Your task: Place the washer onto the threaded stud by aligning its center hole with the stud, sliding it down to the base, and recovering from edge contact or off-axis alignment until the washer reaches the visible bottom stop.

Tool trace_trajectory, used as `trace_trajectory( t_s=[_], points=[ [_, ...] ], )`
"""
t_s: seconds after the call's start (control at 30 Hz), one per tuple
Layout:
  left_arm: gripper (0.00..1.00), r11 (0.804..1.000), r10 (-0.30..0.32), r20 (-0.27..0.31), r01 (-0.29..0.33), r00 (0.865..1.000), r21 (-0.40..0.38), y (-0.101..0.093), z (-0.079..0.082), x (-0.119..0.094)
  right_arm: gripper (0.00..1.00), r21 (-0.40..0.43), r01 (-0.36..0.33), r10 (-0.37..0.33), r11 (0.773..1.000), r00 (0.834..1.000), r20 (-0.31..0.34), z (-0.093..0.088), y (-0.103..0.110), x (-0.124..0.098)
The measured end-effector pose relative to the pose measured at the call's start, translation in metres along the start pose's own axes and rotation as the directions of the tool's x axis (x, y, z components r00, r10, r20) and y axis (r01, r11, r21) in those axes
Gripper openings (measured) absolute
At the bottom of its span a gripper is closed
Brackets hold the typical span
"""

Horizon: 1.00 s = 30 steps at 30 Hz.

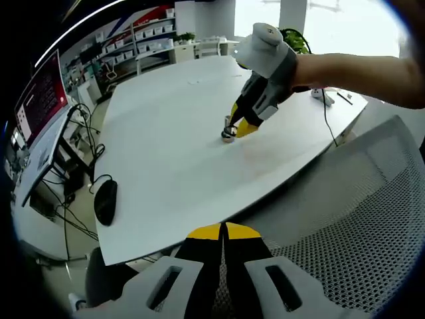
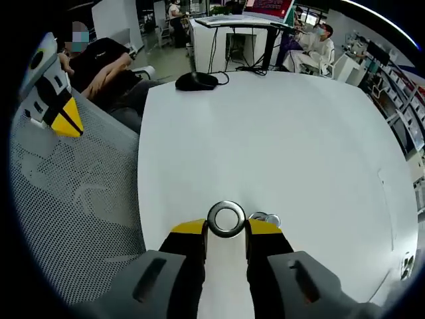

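1. In the right gripper view, a flat silver metal washer ring point(image 2: 226, 219) was seen clamped between the yellow-tipped black jaws of the right gripper point(image 2: 226, 227), its round centre hole left open to the camera.
2. Just beside the held washer, on its right in that view, a short silver threaded stud with a rounded base point(image 2: 265, 218) was seen on the white tabletop point(image 2: 279, 126); whether the washer touched it could not be told.
3. In the left gripper view, the right gripper point(image 1: 234, 130) was shown lowered to the white tabletop point(image 1: 172, 153) with its yellow tips at the small metal stud point(image 1: 229, 135), and it was held by a person's hand point(image 1: 312, 70) reaching in from the right.
4. The left gripper point(image 1: 224, 232) was seen at the bottom of its own view with the yellow-tipped jaws pressed together and nothing between them, held well apart from the stud and off the table edge, above a grey mesh chair back point(image 1: 358, 226).
5. In the right gripper view the left gripper point(image 2: 56, 106) was seen at the left, beside the same grey mesh chair point(image 2: 80, 199).
6. A black computer mouse point(image 1: 105, 201) was seen near the table edge in the left gripper view, and at the far edge point(image 2: 196, 81) in the right gripper view.
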<state>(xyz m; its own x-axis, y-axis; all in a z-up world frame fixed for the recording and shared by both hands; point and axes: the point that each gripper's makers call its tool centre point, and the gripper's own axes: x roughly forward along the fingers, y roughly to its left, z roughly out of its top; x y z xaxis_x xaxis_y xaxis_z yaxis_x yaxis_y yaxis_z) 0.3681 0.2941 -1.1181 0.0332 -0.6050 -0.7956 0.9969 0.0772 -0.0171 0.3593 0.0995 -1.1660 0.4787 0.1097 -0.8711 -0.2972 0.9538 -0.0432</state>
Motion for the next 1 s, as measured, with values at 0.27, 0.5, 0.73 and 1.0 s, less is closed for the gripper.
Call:
trace_trajectory(
  t_s=[0.27,0.5,0.73,1.0],
  points=[
    [0.00,1.000,0.002,0.001,-0.002,1.000,-0.002,0.000,0.000,0.000,0.23,0.008,0.049,-0.050,0.999,0.999,0.015,0.005,-0.024,-0.012],
    [0.00,1.000,0.004,-0.001,-0.004,1.000,-0.003,0.001,0.000,0.000,0.23,0.016,0.078,-0.078,0.997,0.997,0.002,0.001,-0.036,-0.011],
    [0.00,1.000,0.002,-0.008,-0.002,1.000,-0.002,-0.001,-0.001,0.000,0.23,0.013,0.076,-0.076,0.997,0.997,-0.028,-0.003,-0.038,-0.003],
    [0.00,1.000,0.000,-0.009,0.000,1.000,-0.001,0.000,-0.001,0.000,0.23,0.028,0.062,-0.060,0.998,0.996,-0.068,-0.008,-0.042,0.008]
  ],
)
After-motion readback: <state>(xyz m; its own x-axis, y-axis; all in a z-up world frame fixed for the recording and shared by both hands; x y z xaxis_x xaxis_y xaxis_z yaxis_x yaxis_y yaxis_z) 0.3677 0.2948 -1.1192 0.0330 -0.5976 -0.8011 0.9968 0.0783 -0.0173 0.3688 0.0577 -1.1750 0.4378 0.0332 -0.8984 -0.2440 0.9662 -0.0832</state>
